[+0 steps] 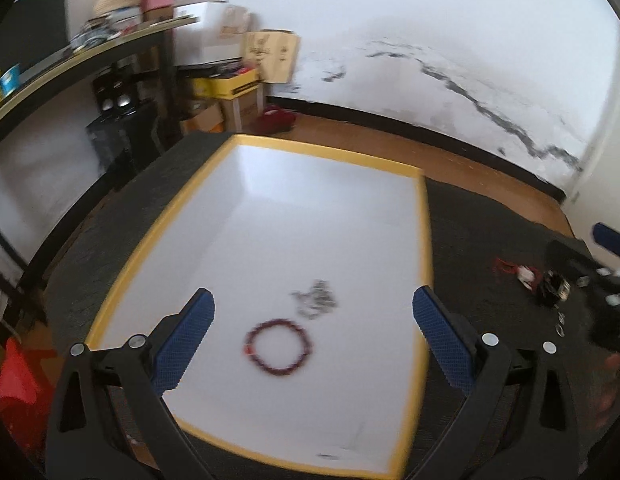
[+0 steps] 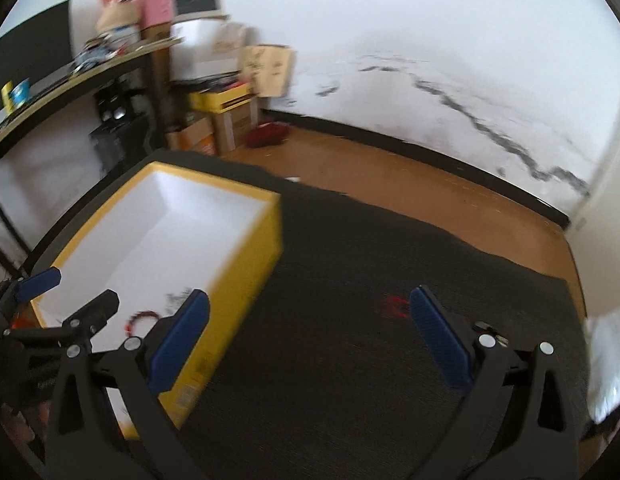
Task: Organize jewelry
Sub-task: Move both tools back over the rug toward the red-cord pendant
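A yellow box with a white inside sits on a dark mat. In it lie a dark red bead bracelet and a silver chain. My left gripper is open and empty above the box, over the bracelet. On the mat right of the box lie a red string piece, a white and red piece, a black piece and small rings. My right gripper is open and empty above the mat, right of the box; the red piece lies near its right finger. The bracelet shows in the box.
The dark mat covers a wooden floor. A shelf with clutter, cardboard boxes and a dark red object stand at the back left by the white wall. A white item lies at the far right.
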Tool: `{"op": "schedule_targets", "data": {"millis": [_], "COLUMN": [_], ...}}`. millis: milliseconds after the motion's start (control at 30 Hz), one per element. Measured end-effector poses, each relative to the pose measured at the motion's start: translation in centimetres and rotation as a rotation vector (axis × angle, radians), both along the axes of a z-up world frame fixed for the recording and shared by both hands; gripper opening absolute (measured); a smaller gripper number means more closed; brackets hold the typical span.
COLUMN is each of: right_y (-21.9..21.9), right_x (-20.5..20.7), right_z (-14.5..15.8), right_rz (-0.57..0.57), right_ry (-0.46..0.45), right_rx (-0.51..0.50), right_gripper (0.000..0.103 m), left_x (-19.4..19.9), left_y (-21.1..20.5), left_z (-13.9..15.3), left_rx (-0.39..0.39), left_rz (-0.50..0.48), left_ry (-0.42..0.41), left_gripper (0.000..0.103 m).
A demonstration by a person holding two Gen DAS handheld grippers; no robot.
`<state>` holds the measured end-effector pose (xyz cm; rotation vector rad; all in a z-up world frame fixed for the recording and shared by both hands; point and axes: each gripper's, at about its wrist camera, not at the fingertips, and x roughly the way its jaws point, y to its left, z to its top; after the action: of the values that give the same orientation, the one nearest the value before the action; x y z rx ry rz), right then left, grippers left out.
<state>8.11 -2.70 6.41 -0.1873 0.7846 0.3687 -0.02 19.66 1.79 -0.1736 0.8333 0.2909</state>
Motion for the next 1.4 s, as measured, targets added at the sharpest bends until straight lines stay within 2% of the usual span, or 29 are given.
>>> {"op": "schedule_targets", "data": {"millis": [167,367,600,733,933,1133,1267,1400], "right_y": [-8.4,-17.7,-23.1,-24.5,-24.6,-24.3,-23.9,-23.9], "right_x": [-1.4,-2.9,-4.2,-4.3,-3.6,-2.8,-2.5,-2.4], "right_z": [-0.3,-2.5,-4.6,-4.9,-4.6,-4.4,-4.5,-4.6], "right_rz": [-0.125,-0.271,-0.316,-0.322,-0.313,-0.308,-0.302,-0.304], "right_ry": [0.001,0.057,0.095,0.104,0.101,0.104,0.105,0.107], "right_rx": [-0.013,-0.009,-0.018,-0.014,0.0,0.001,-0.005,-0.009], "right_gripper": [0.097,0.097,0.097,0.097,0.096,0.096,0.096,0.096], "left_x": [1.7,4.2,6.5,7.9,9.8,10.4,11.3,12.9], "left_y": [-5.3,-13.0,-19.5,-21.1,-23.4,-24.3,-24.0,-23.6], "left_z": [-0.1,-0.5,-2.6,-4.4,-6.9,-7.7,-7.9,-9.1], "left_rx": [0.013,0.028,0.098,0.129,0.121,0.141,0.126,0.075], "left_rz": [-0.118,-0.258,-0.389,-0.427,-0.479,-0.505,-0.503,-0.495], "left_ry": [-0.006,-0.012,0.015,0.043,0.088,0.09,0.096,0.125], "left_gripper": [0.097,0.097,0.097,0.097,0.097,0.097,0.097,0.097]}}
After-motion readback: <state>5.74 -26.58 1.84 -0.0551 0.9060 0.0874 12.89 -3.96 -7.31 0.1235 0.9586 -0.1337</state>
